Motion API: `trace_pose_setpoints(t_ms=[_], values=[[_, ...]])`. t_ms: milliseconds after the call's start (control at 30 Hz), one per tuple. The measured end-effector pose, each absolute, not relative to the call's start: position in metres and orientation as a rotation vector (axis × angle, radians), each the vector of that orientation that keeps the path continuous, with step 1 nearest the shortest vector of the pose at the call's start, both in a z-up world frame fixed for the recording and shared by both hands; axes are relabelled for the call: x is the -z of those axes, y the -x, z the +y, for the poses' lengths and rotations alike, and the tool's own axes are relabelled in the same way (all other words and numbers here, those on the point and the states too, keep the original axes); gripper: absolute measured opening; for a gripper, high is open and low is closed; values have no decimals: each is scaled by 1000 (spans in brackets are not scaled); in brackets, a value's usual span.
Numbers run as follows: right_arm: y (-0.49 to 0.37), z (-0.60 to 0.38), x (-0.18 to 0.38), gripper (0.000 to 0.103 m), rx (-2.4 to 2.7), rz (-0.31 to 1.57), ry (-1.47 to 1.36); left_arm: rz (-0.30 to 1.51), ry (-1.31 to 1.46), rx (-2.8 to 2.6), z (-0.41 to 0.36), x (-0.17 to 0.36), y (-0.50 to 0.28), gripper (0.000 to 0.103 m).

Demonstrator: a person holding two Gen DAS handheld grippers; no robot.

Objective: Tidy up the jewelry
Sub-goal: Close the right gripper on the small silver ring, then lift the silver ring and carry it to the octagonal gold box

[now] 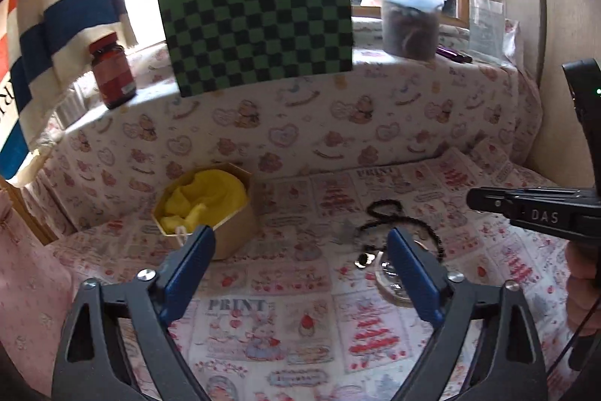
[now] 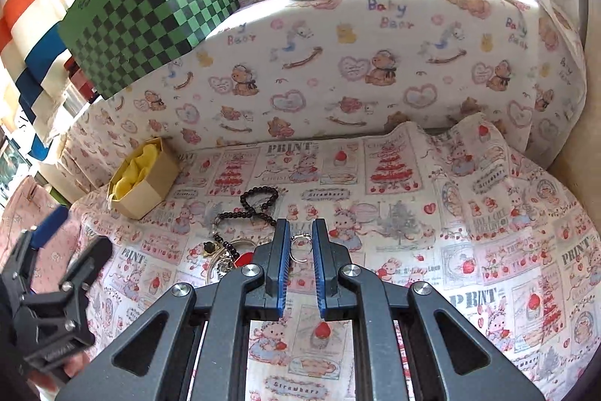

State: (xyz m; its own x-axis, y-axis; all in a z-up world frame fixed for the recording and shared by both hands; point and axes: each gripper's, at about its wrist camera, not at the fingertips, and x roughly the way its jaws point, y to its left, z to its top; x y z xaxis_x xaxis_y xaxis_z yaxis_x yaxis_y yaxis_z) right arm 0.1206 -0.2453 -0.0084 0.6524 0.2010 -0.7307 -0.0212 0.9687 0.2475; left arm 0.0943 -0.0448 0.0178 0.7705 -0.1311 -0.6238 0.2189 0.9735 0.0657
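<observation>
On the printed cloth [image 2: 413, 220], cardboard box [image 2: 148, 183] holds yellow fabric [image 2: 137, 165]; left gripper [image 1: 300, 243] gapes empty, right gripper [image 2: 300, 224] closed.

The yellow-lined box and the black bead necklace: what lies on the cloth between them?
Nothing: between the yellow-lined box and the black bead necklace only bare printed cloth shows, clearest in the right wrist view.

Matt printed cloth [image 2: 413, 220]; glossy black beads [image 2: 259, 202]; seemingly cardboard box [image 2: 150, 183].

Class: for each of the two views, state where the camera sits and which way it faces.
Left wrist: on the left gripper, jaws open, facing the box and beads; right gripper at the right edge.
Right wrist: on the right gripper, nearly shut around a ring; left gripper at left.
Shared: box, beads, checkered board.
</observation>
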Motion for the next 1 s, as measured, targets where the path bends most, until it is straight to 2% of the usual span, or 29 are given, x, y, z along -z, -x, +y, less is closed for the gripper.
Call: trace_pose_setpoints(t_ms=[33, 67, 133, 167, 233, 333, 500, 867, 967, 1000], values=[[-121, -249, 9, 13, -120, 853, -227, 699, -138, 219, -55, -16, -98, 64], [-121, -251, 9, 13, -104, 851, -224, 737, -139, 249, -65, -15, -103, 60], [-123, -254, 11, 13, -78, 853, -221, 807, -106, 289, -79, -12, -112, 44], [-125, -255, 12, 13, -74, 857, -229, 838, -75, 302, -83, -10, -116, 41], [-125, -262, 14, 13, -66, 864, -249, 887, -14, 336, -93, -6, -121, 25], [-127, -267, 16, 13, -43, 865, -249, 919, 38, 359, -103, 2, -128, 13], [-129, -270, 20, 13, -45, 876, -266, 952, 75, 407, -108, 16, -130, 2], [-134, -269, 25, 13, -29, 898, -261, 968, 169, 467, -85, 36, -145, 2], [-133, -269, 22, 13, -29, 888, -265, 967, 216, 497, -80, 32, -141, 10], [-133, -268, 22, 13, -29, 886, -261, 973, 227, 507, -80, 31, -140, 16]])
